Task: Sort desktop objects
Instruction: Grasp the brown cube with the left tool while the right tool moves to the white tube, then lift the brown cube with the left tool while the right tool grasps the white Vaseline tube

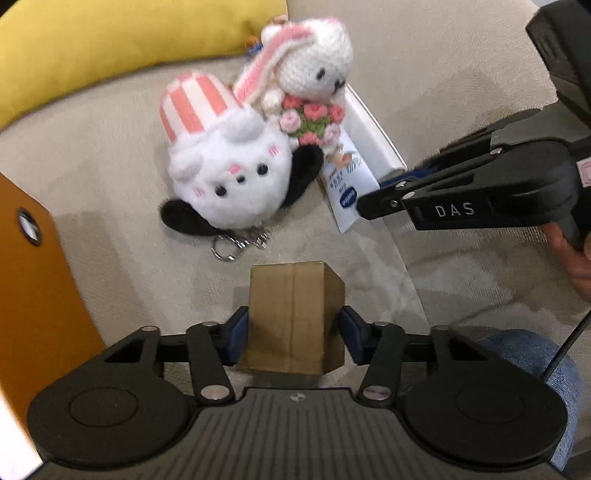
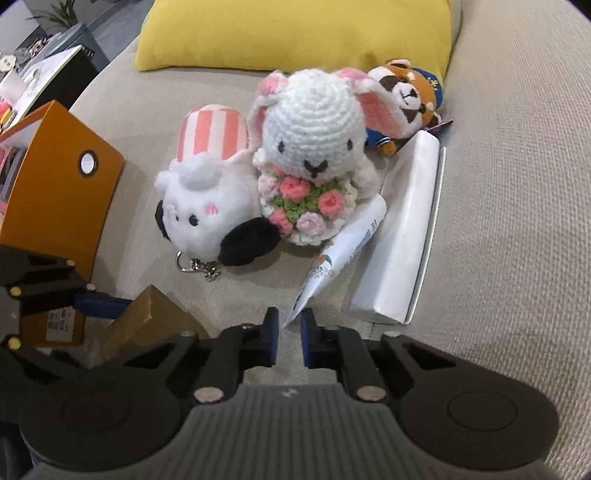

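The work surface is a beige cushioned seat (image 2: 498, 184), not a hard desk. On it lie 3 plush toys: a white plush with a striped hat (image 2: 207, 206), a crocheted rabbit (image 2: 314, 140) holding a knitted bouquet, and a small brown plush (image 2: 410, 92) behind it, near a yellow cushion (image 2: 295, 33). A white box (image 2: 402, 236) and a white tube (image 2: 343, 258) lie just beside the rabbit. An orange container (image 2: 55, 199) stands at the left edge.

The left gripper (image 1: 293, 332) straddles a small cardboard box (image 1: 295, 317). Its pads sit at the box's 2 side faces; the left pad appears to touch, while a thin gap seems to show at the right. I judge this as not a firm clamp.

The right gripper (image 2: 288, 332) points steeply down at the crimped tail of the tube. Its jaws are drawn nearly together with that tail between them, so it is read as pinching the tube's end.

Risks noted:
1. The tube tail is thin and flat; a pinch at its very edge may slip on lifting.
2. The tube's far end lies under the rabbit's bouquet, so pulling may topple the rabbit.
3. The soft seat gives under load, so the cardboard box may tilt if only 1 pad bears on it.
4. The 2 grippers are near each other and may collide.
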A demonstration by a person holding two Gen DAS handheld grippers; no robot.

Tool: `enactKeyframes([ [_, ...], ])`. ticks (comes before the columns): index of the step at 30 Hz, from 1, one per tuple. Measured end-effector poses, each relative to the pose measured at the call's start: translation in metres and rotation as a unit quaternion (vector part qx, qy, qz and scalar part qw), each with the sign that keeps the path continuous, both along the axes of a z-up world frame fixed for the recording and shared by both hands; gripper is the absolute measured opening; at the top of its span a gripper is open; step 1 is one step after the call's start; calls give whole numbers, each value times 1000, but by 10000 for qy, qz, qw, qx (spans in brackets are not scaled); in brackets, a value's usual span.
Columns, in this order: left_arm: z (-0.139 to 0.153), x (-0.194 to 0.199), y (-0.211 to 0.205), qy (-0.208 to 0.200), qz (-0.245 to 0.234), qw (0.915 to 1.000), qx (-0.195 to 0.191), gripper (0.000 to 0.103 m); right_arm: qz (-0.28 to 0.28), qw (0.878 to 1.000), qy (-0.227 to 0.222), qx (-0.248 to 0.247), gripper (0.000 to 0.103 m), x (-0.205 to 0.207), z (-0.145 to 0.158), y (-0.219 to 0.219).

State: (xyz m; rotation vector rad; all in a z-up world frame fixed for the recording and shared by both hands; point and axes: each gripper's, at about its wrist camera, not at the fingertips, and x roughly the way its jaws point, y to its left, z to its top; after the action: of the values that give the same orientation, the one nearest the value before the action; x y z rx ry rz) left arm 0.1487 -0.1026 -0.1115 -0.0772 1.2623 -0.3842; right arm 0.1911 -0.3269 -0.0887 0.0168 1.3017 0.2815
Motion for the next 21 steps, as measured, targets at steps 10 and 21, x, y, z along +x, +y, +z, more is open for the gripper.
enactKeyframes([
  [10,19,-11,15,-616,429,9955,571,56,90,9982,-589,99,0,-27,56,1],
  [21,12,-13,13,-909,704,9899,829,56,-752,9968,-255,-123,40,-3,0,-10],
])
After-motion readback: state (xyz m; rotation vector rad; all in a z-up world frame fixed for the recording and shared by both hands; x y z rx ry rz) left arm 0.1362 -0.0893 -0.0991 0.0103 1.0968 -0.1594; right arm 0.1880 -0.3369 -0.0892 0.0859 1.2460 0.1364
